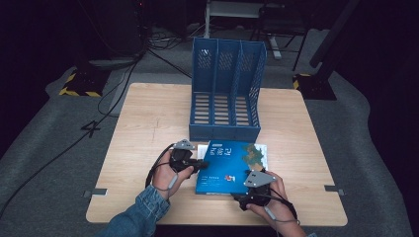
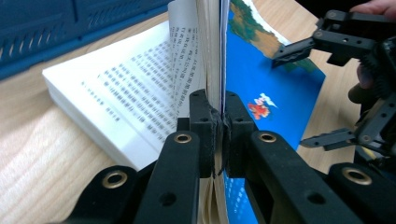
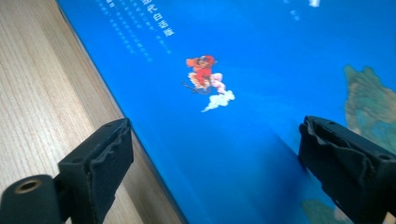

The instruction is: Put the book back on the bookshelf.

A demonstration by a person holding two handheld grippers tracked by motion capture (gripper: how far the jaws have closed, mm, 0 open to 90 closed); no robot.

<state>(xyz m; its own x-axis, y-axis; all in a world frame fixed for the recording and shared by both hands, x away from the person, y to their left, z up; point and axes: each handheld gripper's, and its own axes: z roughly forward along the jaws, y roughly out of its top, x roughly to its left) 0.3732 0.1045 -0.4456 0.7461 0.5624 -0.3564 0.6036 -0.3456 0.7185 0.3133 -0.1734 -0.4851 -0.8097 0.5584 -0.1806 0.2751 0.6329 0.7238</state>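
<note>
A blue-covered book [image 1: 230, 165] lies on the wooden table [image 1: 148, 113], just in front of the file rack. My left gripper [image 1: 201, 163] is at the book's left edge, shut on the front cover and a thin sheaf of pages. In the left gripper view, the pads [image 2: 205, 126] pinch that sheaf upright, and printed pages [image 2: 130, 98] lie open beneath it. My right gripper [image 1: 245, 190] is at the book's near edge. Its jaws stand open over the blue cover [image 3: 233, 70] with nothing pinched between them; one jaw is over the bare wood.
A blue three-slot file rack [image 1: 225, 89] stands upright on the far half of the table, its open front facing the book. Bare wood spreads left and right of the rack. Cables and dark stands lie on the floor beyond the table.
</note>
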